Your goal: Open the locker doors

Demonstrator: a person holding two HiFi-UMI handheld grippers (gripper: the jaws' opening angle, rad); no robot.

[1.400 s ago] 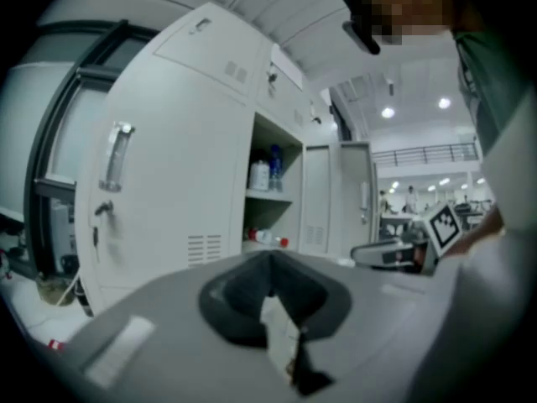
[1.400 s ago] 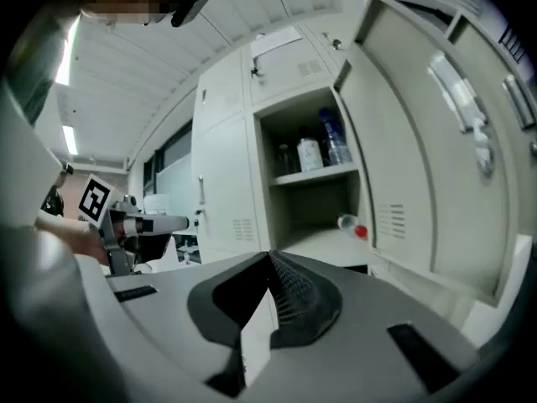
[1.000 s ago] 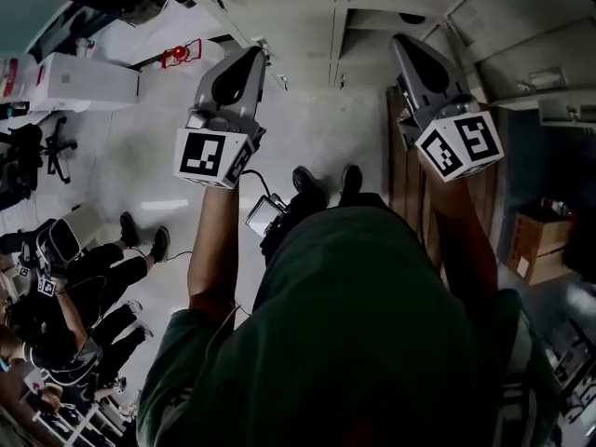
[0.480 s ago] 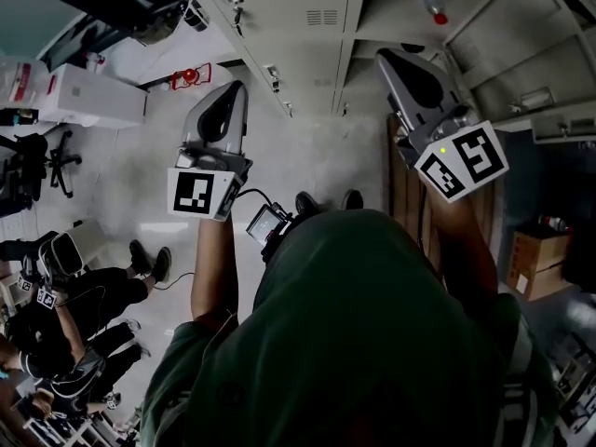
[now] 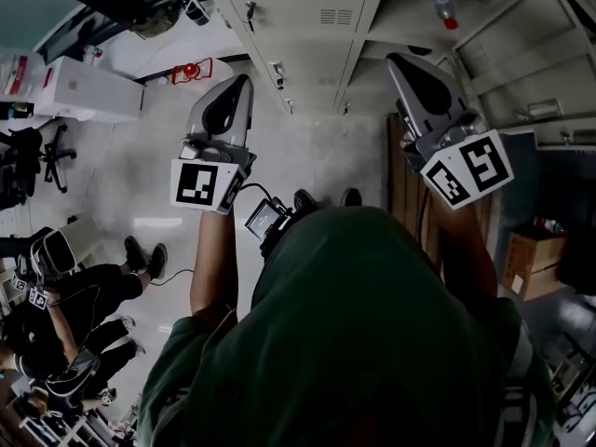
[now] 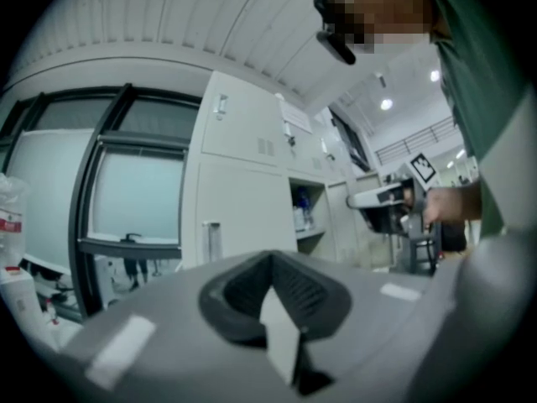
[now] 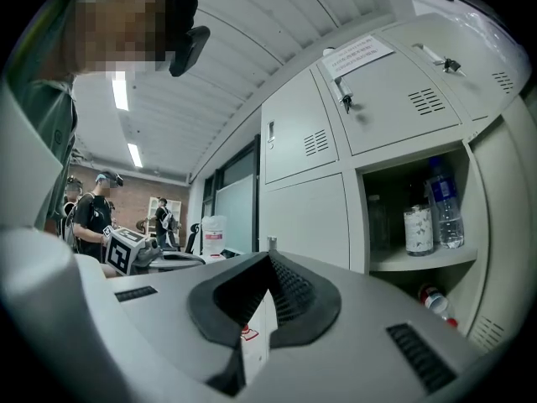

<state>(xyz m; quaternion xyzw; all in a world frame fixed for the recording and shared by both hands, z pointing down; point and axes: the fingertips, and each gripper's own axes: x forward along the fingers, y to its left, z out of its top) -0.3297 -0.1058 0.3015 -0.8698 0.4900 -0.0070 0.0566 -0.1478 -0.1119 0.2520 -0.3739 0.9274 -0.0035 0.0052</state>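
A bank of pale grey lockers [image 5: 312,17] stands in front of me. Several doors are closed [image 7: 306,217], each with a small latch handle [image 6: 211,240]. One compartment stands open [image 7: 419,217], with a water bottle [image 7: 443,201] and a jar [image 7: 417,229] on its shelf. My left gripper [image 5: 244,84] is held level, short of the closed doors, shut and holding nothing [image 6: 273,263]. My right gripper [image 5: 399,61] points at the open compartments, also shut and holding nothing [image 7: 268,263]. Neither gripper touches a door.
A second bottle [image 7: 436,303] lies in the open compartment below. A large window [image 6: 134,200] is left of the lockers. People sit and stand at the left [image 5: 65,296]. There are white boxes [image 5: 88,87], a red lantern-like object [image 5: 186,71], an office chair [image 5: 37,156] and cardboard boxes [image 5: 531,250].
Both grippers have risen a little towards the lockers, and more of the locker fronts has come into the head view. Their jaws have stayed shut.
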